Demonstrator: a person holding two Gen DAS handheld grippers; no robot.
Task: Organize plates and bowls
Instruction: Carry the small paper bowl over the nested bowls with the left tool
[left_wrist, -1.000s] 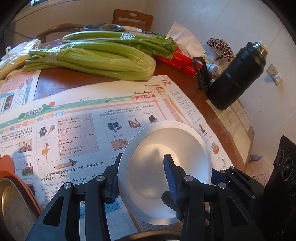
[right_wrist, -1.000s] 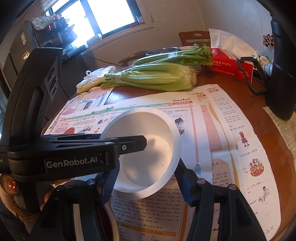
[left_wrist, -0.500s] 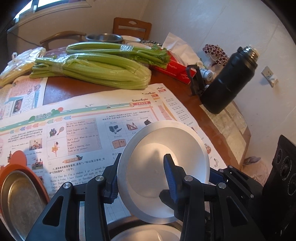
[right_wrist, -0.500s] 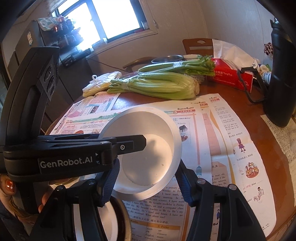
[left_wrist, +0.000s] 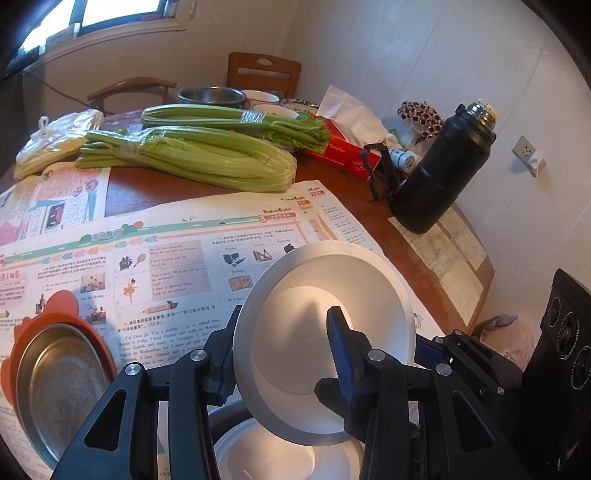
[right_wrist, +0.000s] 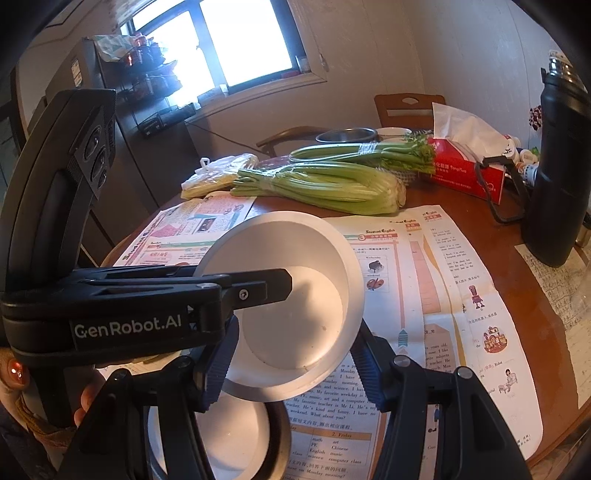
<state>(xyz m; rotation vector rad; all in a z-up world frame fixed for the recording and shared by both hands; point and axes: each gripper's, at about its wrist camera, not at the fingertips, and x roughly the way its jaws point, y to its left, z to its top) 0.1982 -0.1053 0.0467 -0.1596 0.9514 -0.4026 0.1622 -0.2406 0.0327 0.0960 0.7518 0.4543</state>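
Left wrist view: one round white shallow bowl (left_wrist: 325, 332), tilted, raised above the newspaper-covered brown table (left_wrist: 373, 221), its near rim pinched by the left gripper (left_wrist: 284, 354) (one blue pad inside, one outside). Directly below: a second white bowl nested in a dark-rimmed dish (left_wrist: 280, 454), the likely stacking spot. To the left, a steel plate in an orange scalloped holder (left_wrist: 55, 376).

Right wrist view: right gripper (right_wrist: 291, 365) set wide, its fingers flanking the same bowl (right_wrist: 295, 310) on either side; contact cannot be told.

Hazards: a one-edge pinch on smooth ware may slip as the bowl tips; an off-centre lowering could clip the lower rim or knock against the right fingers. Celery bunches (left_wrist: 192, 155) and black flask (left_wrist: 443, 173) stand well apart.
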